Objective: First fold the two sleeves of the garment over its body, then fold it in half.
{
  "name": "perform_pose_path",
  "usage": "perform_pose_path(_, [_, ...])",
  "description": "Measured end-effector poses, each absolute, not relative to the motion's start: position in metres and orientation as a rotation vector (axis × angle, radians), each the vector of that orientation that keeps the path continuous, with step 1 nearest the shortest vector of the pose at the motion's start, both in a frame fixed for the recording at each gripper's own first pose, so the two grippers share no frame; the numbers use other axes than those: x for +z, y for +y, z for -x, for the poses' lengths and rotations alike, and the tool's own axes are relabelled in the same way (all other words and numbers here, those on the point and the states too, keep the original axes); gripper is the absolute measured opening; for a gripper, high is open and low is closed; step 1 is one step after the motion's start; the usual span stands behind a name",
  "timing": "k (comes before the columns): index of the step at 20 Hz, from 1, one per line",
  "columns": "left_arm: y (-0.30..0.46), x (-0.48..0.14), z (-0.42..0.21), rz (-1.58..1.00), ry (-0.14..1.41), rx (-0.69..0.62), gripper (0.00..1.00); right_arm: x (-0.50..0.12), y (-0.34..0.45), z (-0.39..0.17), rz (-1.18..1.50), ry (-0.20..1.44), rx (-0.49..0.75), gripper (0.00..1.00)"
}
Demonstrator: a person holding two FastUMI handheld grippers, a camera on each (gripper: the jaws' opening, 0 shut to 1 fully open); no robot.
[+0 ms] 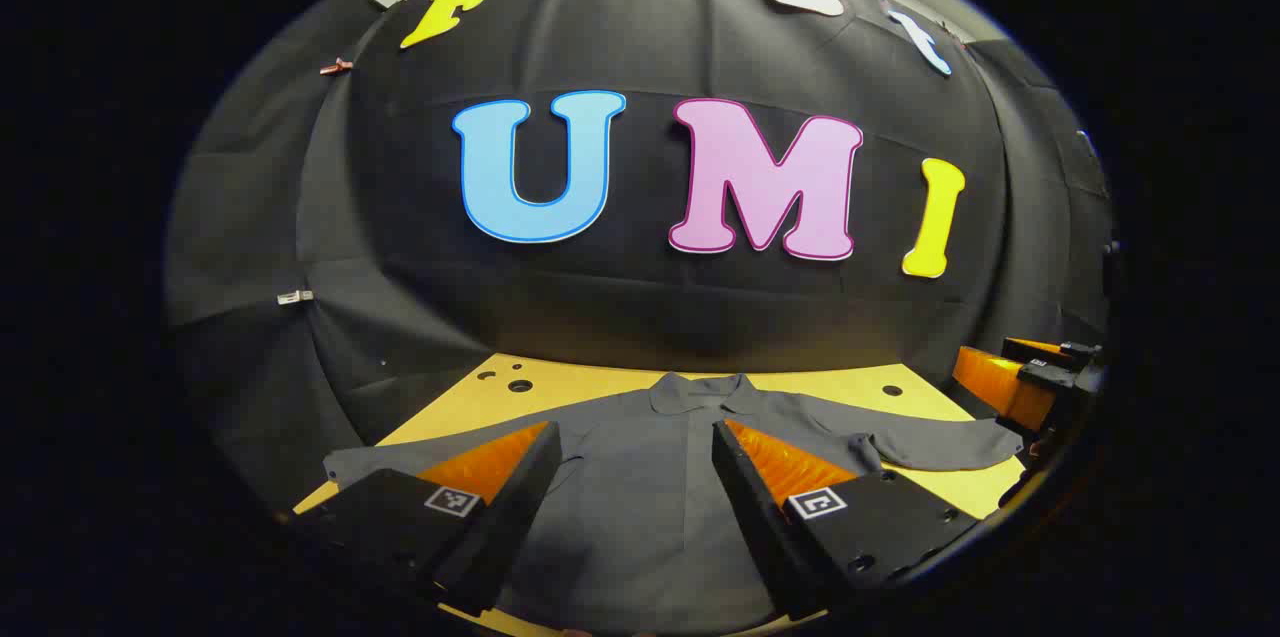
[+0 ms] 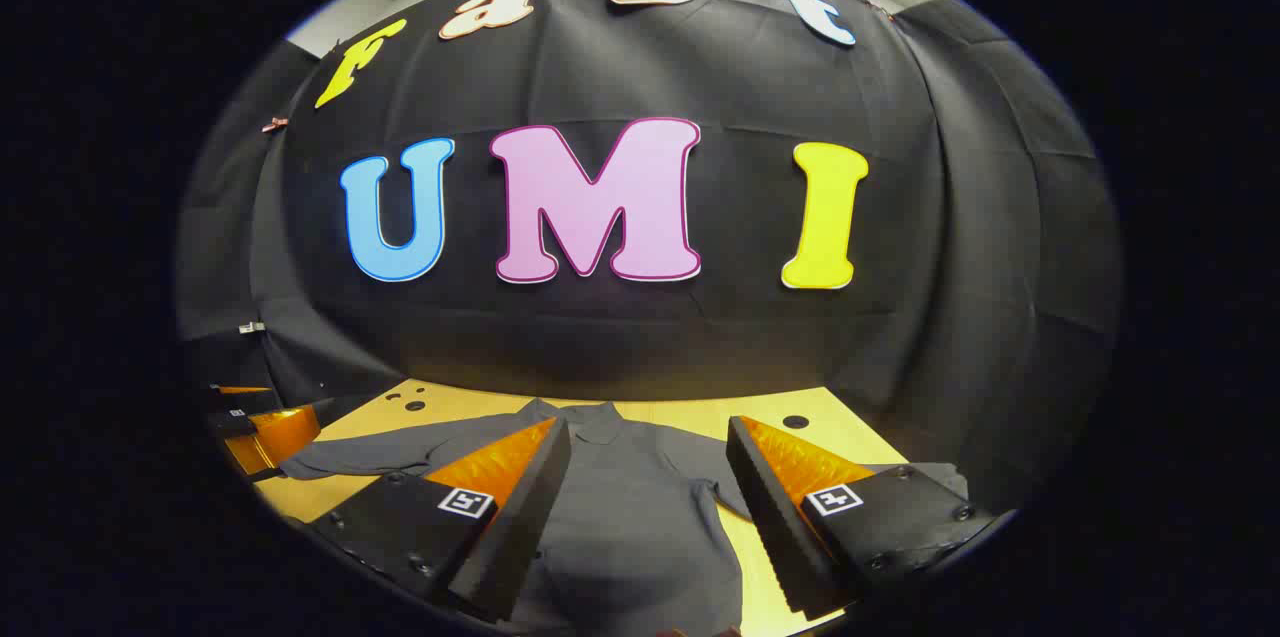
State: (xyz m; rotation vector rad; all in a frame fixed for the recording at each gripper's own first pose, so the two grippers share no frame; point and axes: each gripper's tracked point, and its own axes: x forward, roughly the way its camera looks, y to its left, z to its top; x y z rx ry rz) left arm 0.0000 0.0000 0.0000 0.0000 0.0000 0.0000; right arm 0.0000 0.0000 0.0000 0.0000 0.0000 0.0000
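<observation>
Black cloth wall behind, yellow bench (image 1: 590,385) up front. The grey shirt (image 1: 650,477) lies flat on it, collar toward the wall, both sleeves spread out sideways. Left gripper (image 1: 635,477) and right gripper (image 2: 645,492) hover above it, fingers spread wide, holding nothing.

Left gripper (image 1: 635,477): jaws spread wide apart, nothing between them, pointing forward and slightly down. Right gripper (image 2: 650,487): jaws likewise spread wide, gripping nothing, same forward attitude. In the left gripper view, the right gripper (image 1: 1020,387) appears at the right edge; its jaw state is not discernible there.
</observation>
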Motion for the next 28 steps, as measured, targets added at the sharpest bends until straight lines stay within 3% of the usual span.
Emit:
perform_pose_path(21, [-0.009,-0.010,-0.025,-0.024,0.012,0.012,0.96,-0.047,-0.039,-0.023,0.000,0.102,-0.009,0.96])
perform_pose_path(28, [-0.023,-0.021,-0.030,-0.045,0.042,-0.008,0.96,-0.065,-0.096,-0.037,-0.028,0.173,-0.139,0.96])
